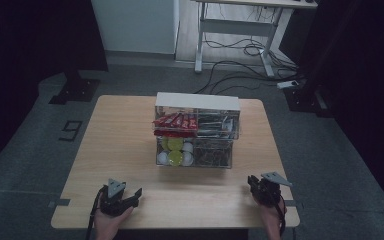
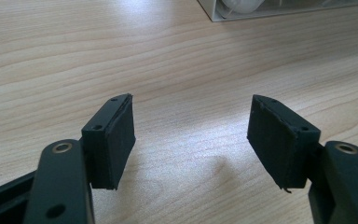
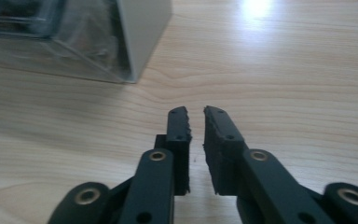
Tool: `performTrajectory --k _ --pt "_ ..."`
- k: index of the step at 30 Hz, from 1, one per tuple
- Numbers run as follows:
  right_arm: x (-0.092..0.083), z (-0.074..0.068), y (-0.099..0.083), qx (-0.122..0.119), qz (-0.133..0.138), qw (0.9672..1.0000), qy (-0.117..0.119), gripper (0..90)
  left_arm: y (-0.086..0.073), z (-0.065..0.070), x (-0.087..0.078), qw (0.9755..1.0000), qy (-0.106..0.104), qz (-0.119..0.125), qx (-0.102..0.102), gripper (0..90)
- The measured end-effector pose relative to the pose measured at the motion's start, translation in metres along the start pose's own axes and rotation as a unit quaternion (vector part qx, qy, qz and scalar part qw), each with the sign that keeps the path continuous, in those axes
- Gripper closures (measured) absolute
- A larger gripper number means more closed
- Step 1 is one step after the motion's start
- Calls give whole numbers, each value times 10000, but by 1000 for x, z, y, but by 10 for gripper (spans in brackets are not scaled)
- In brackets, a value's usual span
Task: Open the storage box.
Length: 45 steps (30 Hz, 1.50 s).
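Near the table's front-left corner the left gripper rests spread and empty. The clear organizer, mid-table, looks rigid, slippery, probably light; grasp its walls. Front-right, the right gripper is nearly closed, empty.

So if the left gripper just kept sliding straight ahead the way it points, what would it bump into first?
Mostly bare table lies ahead of the open left gripper. The clear organizer sits off to the right of its line, so it would probably miss it, though depth is hard to judge.
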State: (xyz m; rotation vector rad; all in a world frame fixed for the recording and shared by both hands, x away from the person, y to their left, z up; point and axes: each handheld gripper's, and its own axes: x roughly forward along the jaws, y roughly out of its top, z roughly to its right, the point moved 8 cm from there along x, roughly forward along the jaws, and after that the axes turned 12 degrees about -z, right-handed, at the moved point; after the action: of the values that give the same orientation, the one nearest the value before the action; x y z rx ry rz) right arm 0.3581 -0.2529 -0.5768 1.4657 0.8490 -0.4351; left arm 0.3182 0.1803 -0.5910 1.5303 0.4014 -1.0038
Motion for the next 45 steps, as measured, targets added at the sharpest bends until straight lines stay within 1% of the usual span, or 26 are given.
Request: performTrajectory --k 3,5,9,10,11,12,16,18,20,23,27,31,32,34,35,37,39,41,42,45 --pt "-2 -6 1 -122 55 9999 17 872 1 1 3 10000 -11 -34 13 325" --pt "-4 -10 1 -161 101 9998 43 891 1 1 5 10000 -33 -63 32 325" --pt "-8 -14 1 -219 171 9996 32 894 3 3 7 9999 -60 -56 62 322" --pt "-11 -19 1 -282 217 9994 41 895 4 3 6 9999 -53 -42 75 322" --pt "-11 -19 1 -282 217 9994 41 895 4 3 6 9999 -53 -42 75 322" --pt "-13 -23 1 -341 238 9991 82 895 5 3 7 9999 -58 -38 81 321" --pt "-15 -31 3 -447 305 9984 189 895 4 3 8 9999 -47 -62 68 319" --pt "-16 -35 4 -513 334 9978 262 895 5 3 10 9999 -82 -80 36 317" --pt "-16 -38 5 -534 359 9974 327 896 5 3 10 10000 -84 -48 8 314" --pt "-16 -43 5 -544 351 9971 399 896 5 4 9 9999 -112 -77 4 314" --pt "-17 -51 4 -607 366 9965 448 896 9 9 9 9998 -183 -45 54 317" --pt "-18 -60 4 -629 386 9959 522 895 10 9 12 9997 -217 -78 69 318" --pt "-17 -63 4 -638 387 9957 543 895 10 10 14 9996 -244 -127 77 318" --pt "-17 -67 5 -599 403 9950 688 895 11 10 14 9996 -244 -140 87 317" --pt "-17 -67 5 -599 403 9950 688 895 11 10 14 9996 -244 -140 87 317" --pt "-16 -70 8 -515 426 9944 821 896 11 11 13 9995 -262 -126 82 316" --pt "-13 -76 12 -612 447 9934 858 895 11 10 11 9996 -255 -84 50 317" --pt "-13 -78 12 -627 444 9931 882 895 11 10 10 9997 -256 -52 32 318" --pt "-11 -83 15 -679 435 9924 925 895 11 10 8 9997 -241 -22 13 317" --pt "-6 -88 17 -734 403 9920 945 895 10 11 6 9997 -251 -12 -1 317"
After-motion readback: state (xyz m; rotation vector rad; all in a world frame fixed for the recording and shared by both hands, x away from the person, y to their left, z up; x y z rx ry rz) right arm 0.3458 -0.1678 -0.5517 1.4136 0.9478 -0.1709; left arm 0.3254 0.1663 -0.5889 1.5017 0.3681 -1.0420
